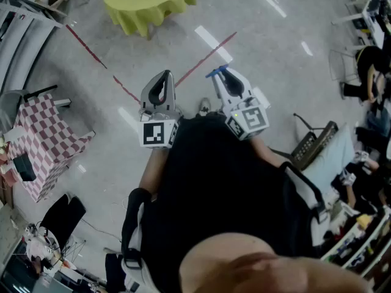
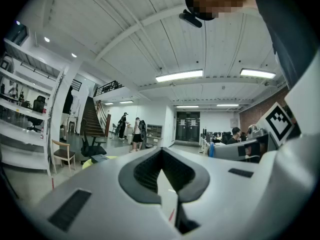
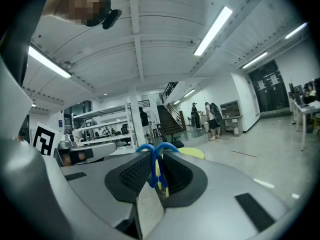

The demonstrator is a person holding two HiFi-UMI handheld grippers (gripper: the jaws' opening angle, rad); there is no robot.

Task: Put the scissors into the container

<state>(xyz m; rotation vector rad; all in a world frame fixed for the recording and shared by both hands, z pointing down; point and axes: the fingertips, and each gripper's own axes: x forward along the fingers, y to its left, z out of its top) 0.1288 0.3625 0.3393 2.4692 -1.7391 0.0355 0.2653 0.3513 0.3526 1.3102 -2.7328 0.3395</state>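
Note:
The scissors [image 3: 154, 159] have blue loop handles, and these stick up between the jaws of my right gripper [image 3: 157, 170], which is shut on them. In the head view the right gripper [image 1: 220, 73] is held in front of the person's chest, with the blue scissors [image 1: 215, 72] at its tip. Beside it on the left, at the same height, is my left gripper [image 1: 162, 77]. Its jaws [image 2: 161, 155] are shut with nothing between them. Both grippers point out over the bare floor. I cannot make out a container in any view.
A round table with a yellow-green cloth [image 1: 149, 3] stands ahead, with a dark object on it. Red tape lines [image 1: 204, 58] cross the floor. A red-checked covered stand [image 1: 46, 142] is at the left. Chairs [image 1: 314, 142] and seated people are at the right. Stairs [image 2: 90, 119] and standing people are far off.

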